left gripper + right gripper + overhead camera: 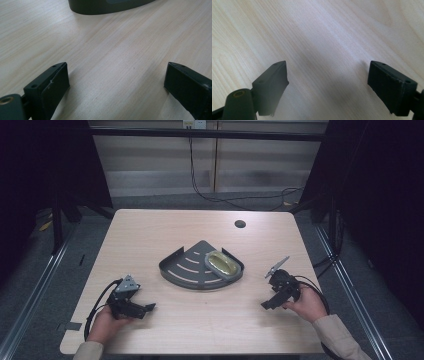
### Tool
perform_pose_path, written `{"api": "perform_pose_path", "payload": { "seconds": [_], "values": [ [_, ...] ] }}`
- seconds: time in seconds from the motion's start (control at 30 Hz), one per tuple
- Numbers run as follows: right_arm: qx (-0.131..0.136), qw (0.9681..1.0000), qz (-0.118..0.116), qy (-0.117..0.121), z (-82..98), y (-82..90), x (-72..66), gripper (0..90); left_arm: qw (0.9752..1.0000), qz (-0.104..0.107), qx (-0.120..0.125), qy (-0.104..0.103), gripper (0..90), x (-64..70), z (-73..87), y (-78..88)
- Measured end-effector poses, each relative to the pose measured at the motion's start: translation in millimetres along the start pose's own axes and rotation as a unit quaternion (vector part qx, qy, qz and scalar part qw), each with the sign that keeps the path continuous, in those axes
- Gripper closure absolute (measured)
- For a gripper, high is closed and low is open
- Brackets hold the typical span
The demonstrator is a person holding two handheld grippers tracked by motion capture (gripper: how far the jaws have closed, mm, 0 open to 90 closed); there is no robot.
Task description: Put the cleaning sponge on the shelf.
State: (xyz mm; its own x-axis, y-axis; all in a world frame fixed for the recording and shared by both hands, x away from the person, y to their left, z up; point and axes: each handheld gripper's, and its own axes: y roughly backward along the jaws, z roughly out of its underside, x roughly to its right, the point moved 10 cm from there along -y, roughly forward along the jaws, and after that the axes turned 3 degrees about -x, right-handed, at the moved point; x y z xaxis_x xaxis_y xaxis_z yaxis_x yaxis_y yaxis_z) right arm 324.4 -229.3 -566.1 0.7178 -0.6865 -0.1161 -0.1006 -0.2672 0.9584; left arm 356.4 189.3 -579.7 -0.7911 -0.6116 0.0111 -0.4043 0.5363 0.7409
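My left gripper [144, 309] and right gripper [270, 302] rest low over the bench [150, 235], jaws spread wide — nothing between them. The dark fan-shaped tray [187, 267] sits mid-bench between them, a yellowish oval object [222, 263] lying on its right side.

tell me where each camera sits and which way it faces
High view: above the person's side, looking forward and down on the table; both hands, left gripper and right gripper show.
Left gripper view: rides the left gripper, looks low across the wood at the tray; its open jaws show.
Right gripper view: rides the right gripper, looks down at bare wood; open jaws show.
Shared: the high and left gripper views both show the tray.
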Motion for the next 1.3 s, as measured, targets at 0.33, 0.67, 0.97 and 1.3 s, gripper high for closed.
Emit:
{"api": "perform_pose_path", "payload": {
  "seconds": [0.33, 0.67, 0.97, 1.3],
  "values": [
    [0.05, 0.9983, 0.017, 0.026, 5.4, -7.8, -1.3, 14.2, 1.0, 0.0, 0.0, 0.0, 5.3, 0.0, 0.0, 0.0],
    [0.115, 0.9919, 0.026, 0.047, 12.1, -8.9, -1.8, 12.6, 1.0, 0.0, 0.0, 0.0, 5.3, 0.0, 0.0, 0.0],
    [0.196, 0.979, 0.029, 0.048, 16.5, -9.7, -0.3, 10.2, 1.0, 0.0, 0.0, 0.0, 5.3, 0.0, 0.0, 0.0],
    [0.238, 0.9698, 0.023, 0.049, 19.5, -10.0, -0.3, 10.2, 1.0, 0.0, 0.0, 0.0, 5.3, 0.0, 0.1, 0.0]
  ]
}}
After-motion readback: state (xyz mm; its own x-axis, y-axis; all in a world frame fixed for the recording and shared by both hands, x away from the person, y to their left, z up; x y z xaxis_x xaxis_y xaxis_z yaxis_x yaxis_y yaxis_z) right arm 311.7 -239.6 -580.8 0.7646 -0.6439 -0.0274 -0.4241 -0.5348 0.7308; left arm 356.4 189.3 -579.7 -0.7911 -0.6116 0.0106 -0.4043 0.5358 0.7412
